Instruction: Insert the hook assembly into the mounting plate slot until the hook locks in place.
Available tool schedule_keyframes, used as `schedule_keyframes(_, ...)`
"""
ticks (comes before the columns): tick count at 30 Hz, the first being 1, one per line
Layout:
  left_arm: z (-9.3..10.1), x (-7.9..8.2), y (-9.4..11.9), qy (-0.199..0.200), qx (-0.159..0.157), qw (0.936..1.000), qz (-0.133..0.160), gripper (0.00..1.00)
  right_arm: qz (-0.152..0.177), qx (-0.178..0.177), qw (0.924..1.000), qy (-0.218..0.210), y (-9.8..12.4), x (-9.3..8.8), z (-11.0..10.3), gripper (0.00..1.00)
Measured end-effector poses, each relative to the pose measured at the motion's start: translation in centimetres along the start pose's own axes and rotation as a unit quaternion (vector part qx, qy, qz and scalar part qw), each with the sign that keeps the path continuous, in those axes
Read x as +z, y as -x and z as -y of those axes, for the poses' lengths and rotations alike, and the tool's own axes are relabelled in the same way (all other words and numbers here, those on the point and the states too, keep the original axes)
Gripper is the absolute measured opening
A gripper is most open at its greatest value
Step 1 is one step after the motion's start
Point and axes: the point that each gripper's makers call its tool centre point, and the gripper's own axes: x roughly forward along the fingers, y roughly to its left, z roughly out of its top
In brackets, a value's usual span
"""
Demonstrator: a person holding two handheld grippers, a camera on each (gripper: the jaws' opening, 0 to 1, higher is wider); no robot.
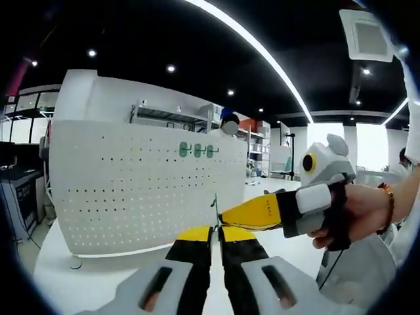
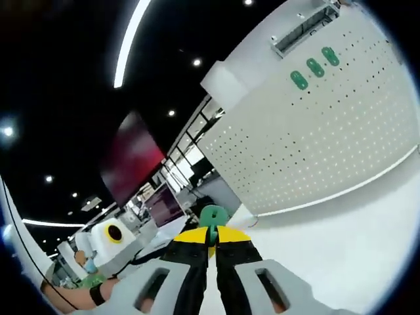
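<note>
Green plastic, the hook assembly (image 2: 212,216), sits pinched at the tips of the right gripper (image 2: 211,244), whose fingers close on it. The white perforated mounting plate (image 1: 144,184) stands upright on the surface (image 1: 59,275), ahead of both grippers and well apart from the hook; three green hooks (image 1: 197,150) already hang near its top edge. The left gripper (image 1: 215,231) has its fingers pressed together, apparently holding nothing. The right gripper is judged the working one. No legible writing.

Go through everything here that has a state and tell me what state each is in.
Left tongs: shut, nothing visibly held.
Right tongs: shut on green hook piece.
Pegboard: upright on the table.
Three green hooks: already mounted near the pegboard's top.
</note>
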Motion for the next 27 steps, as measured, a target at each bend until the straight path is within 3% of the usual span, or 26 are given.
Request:
schedule_keyframes(5, -0.4, 0.0, 0.2, 0.007, 0.010, 0.9999, -0.003, 0.14, 0.011, -0.022, 0.9988, 0.043, 0.0, 0.8, 0.6, 0.01)
schedule_keyframes(10, -0.5, -0.3, 0.9, 0.015, 0.014, 0.9998, -0.008, 0.15, 0.016, -0.036, 0.9958, 0.082, 0.1, 1.4, 1.2, 0.01)
schedule_keyframes(21, 0.4, 0.3, 2.4, 0.009, 0.016, 0.9998, -0.011, 0.19, 0.039, -0.060, 0.9917, 0.107, -0.3, 4.0, 2.2, 0.01)
schedule_keyframes(27, 0.4, 0.2, 3.4, 0.006, 0.022, 0.9997, -0.012, 0.25, 0.050, -0.099, 0.9797, 0.167, -0.8, 6.1, 3.4, 0.01)
